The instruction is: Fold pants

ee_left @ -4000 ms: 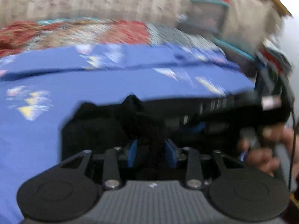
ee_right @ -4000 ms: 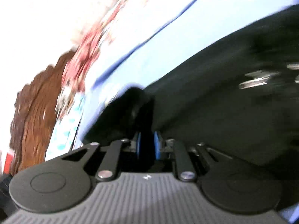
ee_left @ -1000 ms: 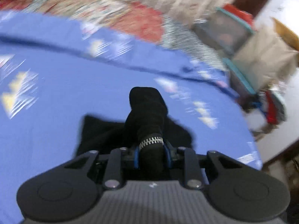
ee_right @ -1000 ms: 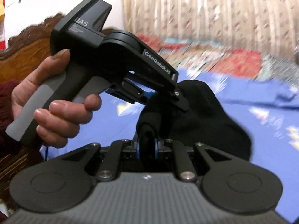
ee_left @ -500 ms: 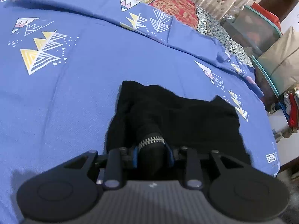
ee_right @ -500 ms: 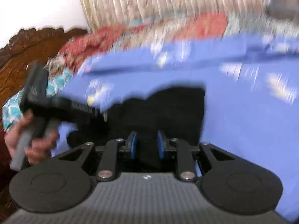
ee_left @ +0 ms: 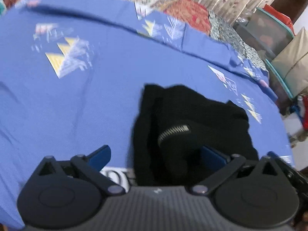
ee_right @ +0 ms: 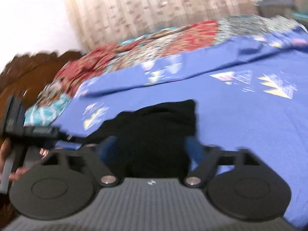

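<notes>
The black pants (ee_left: 192, 119) lie in a folded bundle on the blue bedsheet (ee_left: 96, 96), a silver zipper (ee_left: 174, 130) showing on top. My left gripper (ee_left: 156, 156) is open, its blue pads wide apart on either side of the bundle's near edge. In the right wrist view the pants (ee_right: 154, 127) lie just ahead of my right gripper (ee_right: 152, 146), which is open with its pads spread around the cloth. The left gripper's body (ee_right: 28, 130) and the hand holding it show at the left edge.
A patterned red quilt (ee_right: 154, 38) and curtains (ee_right: 154, 3) lie beyond the sheet. A wooden headboard (ee_right: 28, 67) stands at the left. Storage boxes (ee_left: 269, 27) and a beige bag (ee_left: 294, 57) stand past the bed's right edge.
Both grippers have opened and let go of the pants, which now rest folded on the sheet. A second ago both were shut on the cloth and held it up.
</notes>
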Demonstrator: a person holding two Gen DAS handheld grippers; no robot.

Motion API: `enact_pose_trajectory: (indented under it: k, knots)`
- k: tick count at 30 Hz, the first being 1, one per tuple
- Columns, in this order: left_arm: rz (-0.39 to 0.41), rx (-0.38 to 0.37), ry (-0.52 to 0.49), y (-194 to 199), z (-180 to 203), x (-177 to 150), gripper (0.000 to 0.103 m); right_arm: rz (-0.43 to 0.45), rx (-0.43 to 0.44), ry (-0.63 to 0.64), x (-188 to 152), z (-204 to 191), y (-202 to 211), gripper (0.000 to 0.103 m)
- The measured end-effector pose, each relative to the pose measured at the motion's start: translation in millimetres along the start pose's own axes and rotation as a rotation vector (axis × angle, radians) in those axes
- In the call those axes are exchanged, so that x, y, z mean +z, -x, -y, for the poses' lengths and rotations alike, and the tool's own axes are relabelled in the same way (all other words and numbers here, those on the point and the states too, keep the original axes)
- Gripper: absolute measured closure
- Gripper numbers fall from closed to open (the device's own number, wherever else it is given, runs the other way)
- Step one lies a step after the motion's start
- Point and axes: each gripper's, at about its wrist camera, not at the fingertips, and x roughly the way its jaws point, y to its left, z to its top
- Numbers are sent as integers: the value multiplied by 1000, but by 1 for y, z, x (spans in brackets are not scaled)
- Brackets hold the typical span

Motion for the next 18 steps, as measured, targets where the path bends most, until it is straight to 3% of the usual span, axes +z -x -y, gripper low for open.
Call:
enact_pose_trajectory:
  k: [6,8,10,11,12,13,15,18]
  knots:
    - [-115,-77,67,-34,-3,-3,0,-170,142,-292,-7,40,-46,13]
    - [-149,-135,110,-45,-7,-7,1,-216,190,-385,-12,48,-64,10]
    - [-155,-199,146,-51,-10,-13,10,-273,250,-449,-16,54,-79,11]
    - [-142,-191,137,-51,-8,-13,20,-285,266,-458,-14,51,-84,19]
    - [-136,-186,129,-50,-4,-10,27,-300,278,-442,-9,45,-86,36]
    - [-131,-180,134,-46,-1,-5,39,-315,280,-422,0,40,-85,41]
    - [-98,-190,122,-34,12,9,41,-301,304,-344,22,25,-83,55]
    - [33,-192,27,-14,35,47,41,-191,324,-206,67,0,-83,56]
